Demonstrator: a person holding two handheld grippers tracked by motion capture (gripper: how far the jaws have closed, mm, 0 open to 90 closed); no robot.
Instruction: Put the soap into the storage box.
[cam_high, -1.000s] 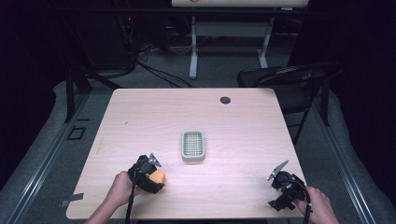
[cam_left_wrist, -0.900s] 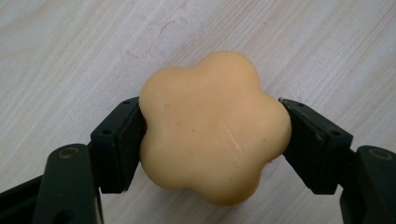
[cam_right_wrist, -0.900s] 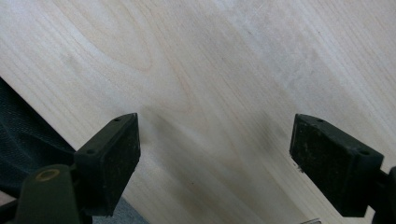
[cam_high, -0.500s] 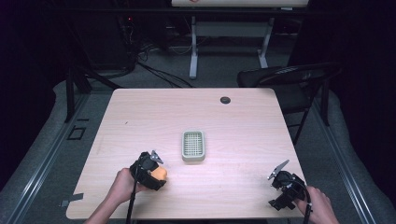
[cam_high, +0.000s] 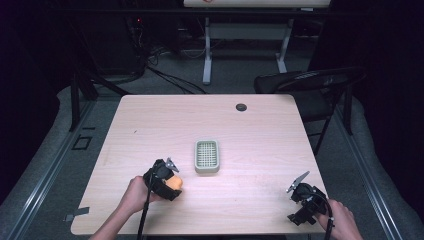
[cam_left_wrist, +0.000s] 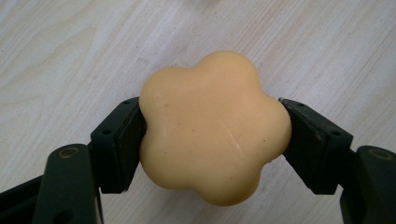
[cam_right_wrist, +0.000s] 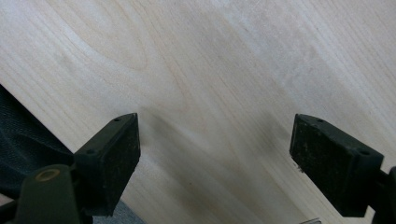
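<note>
On the near left part of the light wooden desk (cam_high: 260, 130), a pale orange flower-shaped soap (cam_left_wrist: 215, 126) is clamped between both jaws of the left hand-held gripper (cam_high: 170, 179), which is held by the person's left hand (cam_high: 132, 195), and the soap is seen just above the wood grain in the left gripper view. Near the desk's middle, just right of and beyond that hand-held gripper, a small grey-green slotted tray (cam_high: 206, 156) is set, and a dark round disc (cam_high: 241, 107) is placed by the far edge. At the near right corner, the right hand-held gripper (cam_high: 298, 183) is held with its jaws spread wide over bare wood, nothing being gripped.
</note>
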